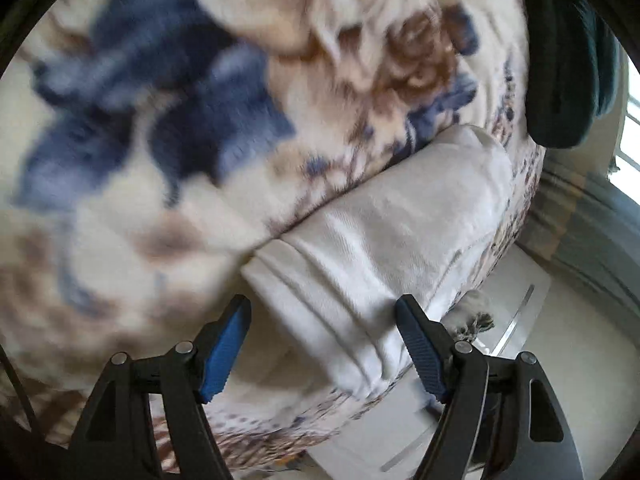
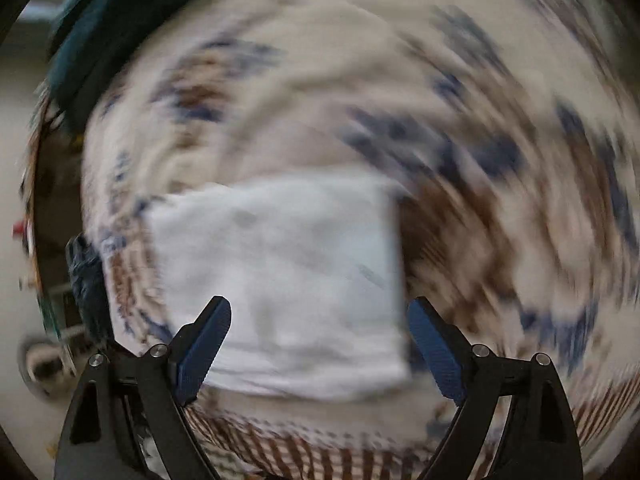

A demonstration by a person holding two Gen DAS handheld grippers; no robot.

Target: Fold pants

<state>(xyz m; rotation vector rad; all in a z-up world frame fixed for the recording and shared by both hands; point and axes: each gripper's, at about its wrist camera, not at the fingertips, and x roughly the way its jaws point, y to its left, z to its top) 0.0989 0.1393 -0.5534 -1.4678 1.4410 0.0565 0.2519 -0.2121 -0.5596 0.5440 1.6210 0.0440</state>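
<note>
The white pants (image 1: pixel 400 220) lie folded into a thick rectangle on a floral cream, blue and brown blanket (image 1: pixel 160 160). My left gripper (image 1: pixel 323 302) hovers over the bundle's near end with its jaws open. The layered folded edge shows between the blue pads (image 1: pixel 226 352), and the left pad stands off the cloth. In the right wrist view, which is blurred, the folded pants (image 2: pixel 280 260) fill the middle. My right gripper (image 2: pixel 320 302) stands open wide above their near edge, with neither pad pressing on the cloth.
A dark teal fabric item (image 1: pixel 560 60) sits at the blanket's far edge, also visible (image 2: pixel 88 40) in the right view. The blanket (image 2: pixel 480 160) drops off at its edge to a white surface (image 1: pixel 540 360) and a striped curtain (image 1: pixel 592 240). A dark blue object (image 2: pixel 86 280) lies by the left edge.
</note>
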